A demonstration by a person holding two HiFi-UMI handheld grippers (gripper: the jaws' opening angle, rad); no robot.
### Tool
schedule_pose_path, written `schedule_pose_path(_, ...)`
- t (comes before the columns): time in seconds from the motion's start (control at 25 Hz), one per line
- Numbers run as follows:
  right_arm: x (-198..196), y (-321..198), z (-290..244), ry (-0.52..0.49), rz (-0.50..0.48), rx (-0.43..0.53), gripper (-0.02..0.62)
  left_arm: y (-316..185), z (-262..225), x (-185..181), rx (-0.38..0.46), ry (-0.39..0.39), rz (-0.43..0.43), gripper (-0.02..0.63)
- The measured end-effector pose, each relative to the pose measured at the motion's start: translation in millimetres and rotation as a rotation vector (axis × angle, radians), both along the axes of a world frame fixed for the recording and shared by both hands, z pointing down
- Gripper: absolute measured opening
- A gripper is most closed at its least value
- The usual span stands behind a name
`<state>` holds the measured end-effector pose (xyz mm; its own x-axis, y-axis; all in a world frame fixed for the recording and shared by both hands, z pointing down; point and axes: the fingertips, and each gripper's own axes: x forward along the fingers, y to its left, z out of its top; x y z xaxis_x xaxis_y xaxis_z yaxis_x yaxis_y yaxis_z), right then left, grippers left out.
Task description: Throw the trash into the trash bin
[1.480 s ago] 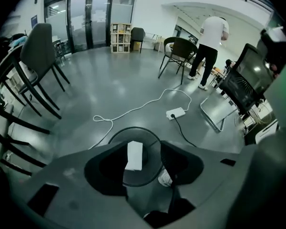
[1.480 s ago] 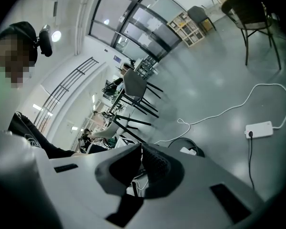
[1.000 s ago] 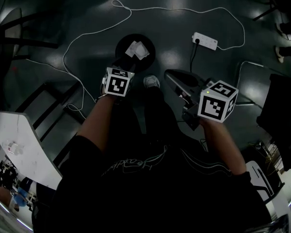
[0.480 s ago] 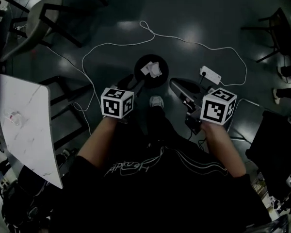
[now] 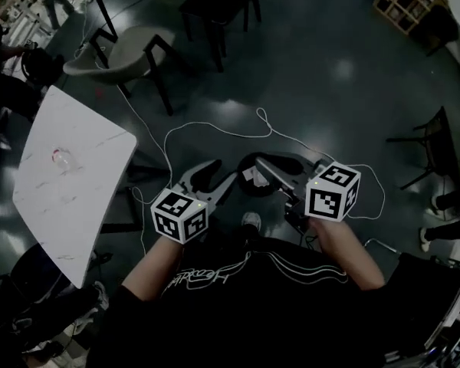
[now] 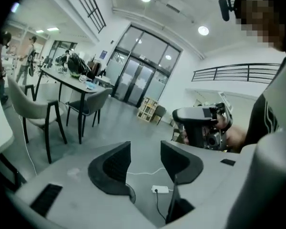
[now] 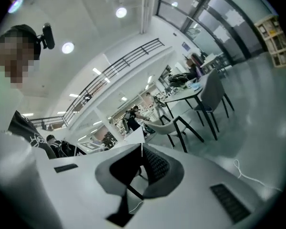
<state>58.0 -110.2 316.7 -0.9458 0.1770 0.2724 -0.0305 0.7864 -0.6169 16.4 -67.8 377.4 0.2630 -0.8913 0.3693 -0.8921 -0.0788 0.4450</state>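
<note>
The floor [image 5: 330,106] is dark and glossy and throws back the ceiling lights. The room is large and open, with glass doors at the far end in the left gripper view.

To my left stands one white marbled desk [image 5: 77,198] with a single small pale thing [image 5: 61,158] on it, too small to identify. Beyond the desk is one grey chair [image 5: 115,52], and one black-framed chair [image 5: 437,148] stands well off to the right.

One white cable [image 5: 215,131] loops across the floor. The left gripper view shows one white power strip [image 6: 161,190] on the floor.

There is one black round trash bin [image 5: 245,163] on the floor just ahead of my feet. White crumpled trash [image 5: 252,176] lies inside it, though I cannot count the pieces.

I have two grippers, both held above the floor near the bin. The left gripper [image 5: 221,173] has its jaws apart with nothing between them, only floor showing through the gap. The right gripper [image 5: 264,163] has its jaws pressed together and empty, and it partly covers the bin from my head view.
</note>
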Motion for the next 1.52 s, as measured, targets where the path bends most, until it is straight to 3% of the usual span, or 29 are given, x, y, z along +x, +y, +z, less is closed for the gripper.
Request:
schedule_pose_path(0.24,-59.0,41.7,-62.3,-0.079,-0.172,0.134,0.034,72.2,-104.7,-67.4,0.163,-0.070,-0.223,0.180)
schedule_pose_path(0.48,-127.6,90.6,-91.4,-0.130,-0.301,0.171,0.033,158.3,-145.2,-147.3,0.193,-0.145,-0.425,0.132)
schedule_pose_path(0.72,-200.2,143.5,-90.2,-0.144,-0.402,0.154,0.034,226.7,-154.7,-213.2,0.189,-0.208,-0.576,0.054)
schedule_pose_path(0.88,-256.9,180.5,-83.0,-0.146,-0.469,0.153,0.034,261.2,-149.6,-249.8,0.156,-0.254,-0.602,0.006)
schedule_pose_path(1.08,-327.1,232.0,-58.6,-0.129,-0.558,0.176,0.034,301.3,-135.5,-300.7,0.128,-0.286,-0.637,0.006)
schedule_pose_path(1.52,-440.1,335.5,16.6,0.001,-0.730,0.197,0.034,404.2,-105.9,-402.9,0.098,-0.182,-0.826,0.006)
